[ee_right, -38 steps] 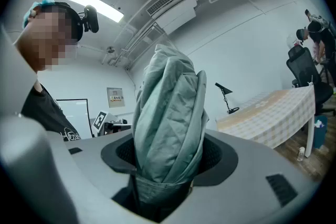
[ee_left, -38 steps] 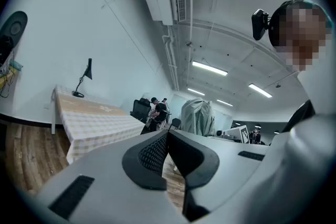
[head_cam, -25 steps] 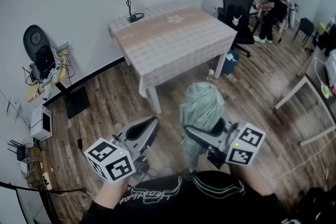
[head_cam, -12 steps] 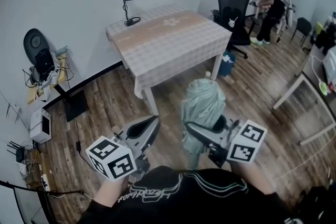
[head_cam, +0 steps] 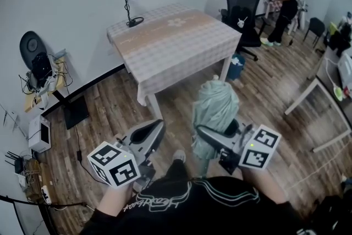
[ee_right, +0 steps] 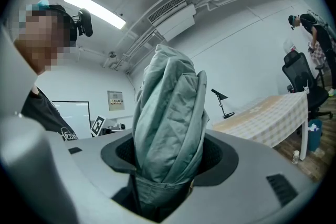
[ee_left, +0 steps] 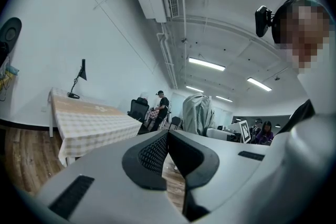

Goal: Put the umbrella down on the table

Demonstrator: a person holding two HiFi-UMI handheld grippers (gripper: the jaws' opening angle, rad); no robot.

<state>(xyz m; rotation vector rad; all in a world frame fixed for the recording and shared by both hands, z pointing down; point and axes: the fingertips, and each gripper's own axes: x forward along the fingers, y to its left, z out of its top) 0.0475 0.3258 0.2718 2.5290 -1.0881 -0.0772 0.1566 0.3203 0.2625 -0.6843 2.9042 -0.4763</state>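
Observation:
The folded pale green umbrella (head_cam: 214,110) stands upright in my right gripper (head_cam: 213,139), which is shut on its lower part. In the right gripper view the umbrella (ee_right: 168,113) fills the gap between the jaws of that gripper (ee_right: 167,160). My left gripper (head_cam: 149,135) is level beside it on the left, shut with nothing in it; its pads meet in the left gripper view (ee_left: 168,136). The table (head_cam: 176,36) with a checked cloth lies ahead, some way beyond both grippers, and also shows in the gripper views (ee_left: 89,118) (ee_right: 268,118).
A black desk lamp (head_cam: 127,4) stands at the table's far left corner. A black office chair (head_cam: 242,5) and a blue bin (head_cam: 237,66) are to its right. A person (head_cam: 286,0) stands at the back right. Cabled devices (head_cam: 41,69) line the left wall. A white table (head_cam: 322,93) is at right.
The view and both grippers have shifted a little towards the table, umbrella still gripped. A foot now shows below between the grippers. The person at the back has stood up.

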